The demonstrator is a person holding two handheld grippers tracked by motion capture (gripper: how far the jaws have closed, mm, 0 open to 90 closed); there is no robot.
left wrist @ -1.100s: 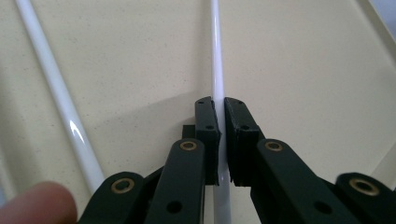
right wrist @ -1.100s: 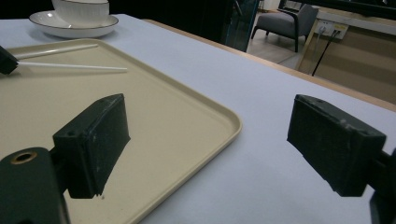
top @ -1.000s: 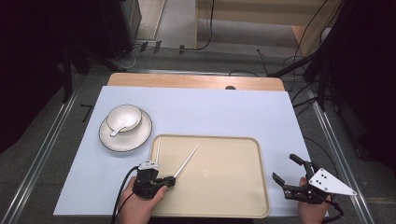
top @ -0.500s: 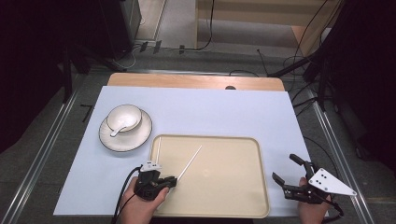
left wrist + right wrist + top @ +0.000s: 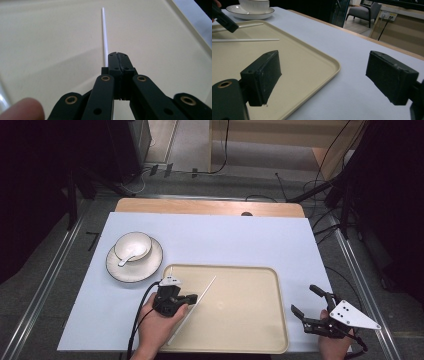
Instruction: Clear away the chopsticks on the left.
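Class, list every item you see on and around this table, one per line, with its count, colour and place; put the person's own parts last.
Tray: 1, beige, near middle of the table.
Chopstick: 1 visible, white, over the tray's left part, clamped in the left gripper.
Plate: 1, white with dark rim, left of the tray.
Bowl: 1, white, on the plate.
Spoon: 1, white, in the bowl.
Table cover: 1, pale blue, over the wooden table.
Chair: 1, grey, in the room behind.
Left gripper: 1, black, shut on the chopstick, at the tray's left edge.
Right gripper: 1, black, open, right of the tray.
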